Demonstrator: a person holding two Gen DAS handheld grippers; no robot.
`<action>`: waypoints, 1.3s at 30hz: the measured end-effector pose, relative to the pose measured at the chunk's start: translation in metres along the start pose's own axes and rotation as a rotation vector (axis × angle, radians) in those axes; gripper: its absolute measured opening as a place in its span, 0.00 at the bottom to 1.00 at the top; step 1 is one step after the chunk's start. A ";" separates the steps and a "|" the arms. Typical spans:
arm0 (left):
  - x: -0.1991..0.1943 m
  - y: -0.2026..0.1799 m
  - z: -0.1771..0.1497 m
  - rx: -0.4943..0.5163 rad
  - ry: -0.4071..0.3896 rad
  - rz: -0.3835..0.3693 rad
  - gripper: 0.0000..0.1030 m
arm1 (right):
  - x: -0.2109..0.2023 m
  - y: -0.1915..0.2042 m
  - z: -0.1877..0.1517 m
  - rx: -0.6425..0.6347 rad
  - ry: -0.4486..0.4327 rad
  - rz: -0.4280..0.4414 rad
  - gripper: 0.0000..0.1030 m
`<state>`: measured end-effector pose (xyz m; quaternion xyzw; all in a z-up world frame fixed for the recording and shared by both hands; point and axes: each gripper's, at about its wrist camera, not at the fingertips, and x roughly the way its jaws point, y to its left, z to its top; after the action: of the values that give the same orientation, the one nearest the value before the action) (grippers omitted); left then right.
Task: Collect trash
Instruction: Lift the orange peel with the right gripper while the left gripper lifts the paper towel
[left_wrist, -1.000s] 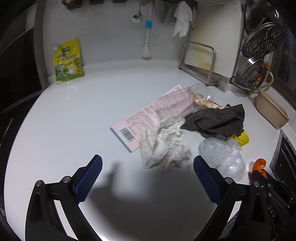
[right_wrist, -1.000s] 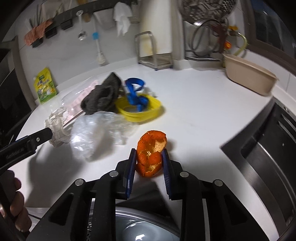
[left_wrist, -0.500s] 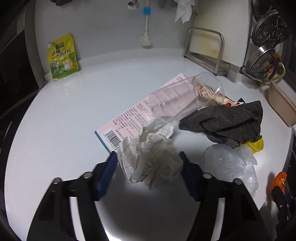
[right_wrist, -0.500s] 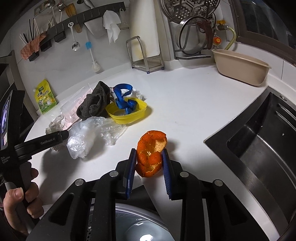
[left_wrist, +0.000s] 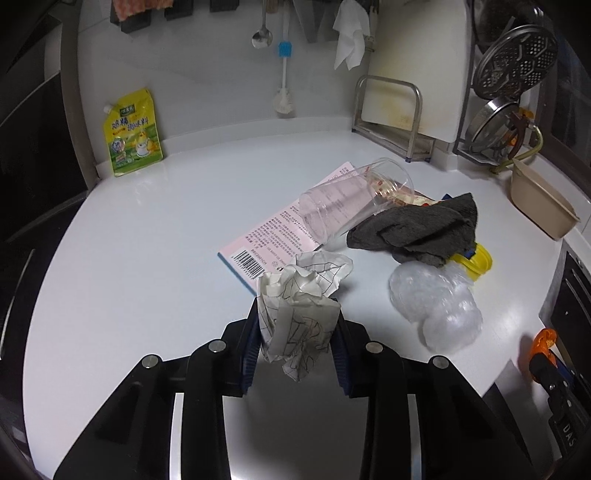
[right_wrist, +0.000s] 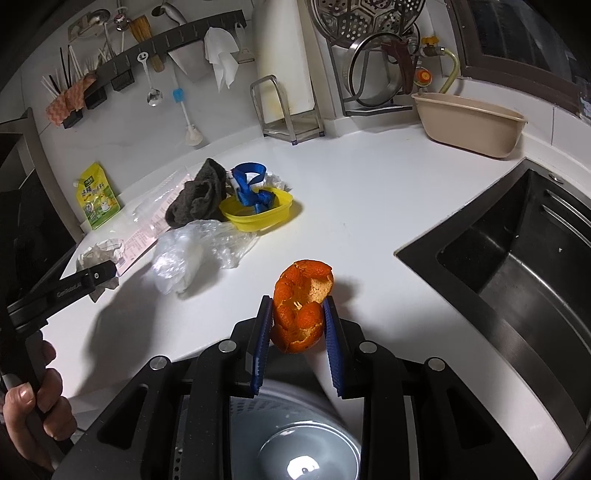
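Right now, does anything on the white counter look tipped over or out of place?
Yes. The clear plastic cup lies on its side across the pink printed sheet, its mouth toward the dark grey cloth, which is slumped over the yellow plastic container. A crumpled clear plastic bag lies loose beside them.

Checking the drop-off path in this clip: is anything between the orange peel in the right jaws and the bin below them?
Nothing visible. The right gripper is shut on the orange peel, and the metal bin shows directly beneath the jaws with no object between. The plastic bag and yellow container lie off to the left on the counter.
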<state>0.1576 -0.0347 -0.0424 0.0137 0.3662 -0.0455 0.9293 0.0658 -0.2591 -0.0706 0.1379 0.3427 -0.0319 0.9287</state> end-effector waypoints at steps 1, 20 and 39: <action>-0.005 0.001 -0.002 0.002 -0.005 -0.002 0.33 | -0.004 0.001 -0.002 -0.003 -0.002 0.001 0.26; -0.096 -0.012 -0.050 0.095 -0.068 -0.078 0.33 | -0.074 0.017 -0.038 -0.031 -0.008 0.008 0.26; -0.132 -0.032 -0.120 0.171 -0.028 -0.128 0.33 | -0.106 0.013 -0.096 -0.053 0.045 0.047 0.26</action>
<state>-0.0230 -0.0495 -0.0403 0.0690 0.3480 -0.1363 0.9250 -0.0738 -0.2240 -0.0689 0.1222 0.3610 0.0021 0.9245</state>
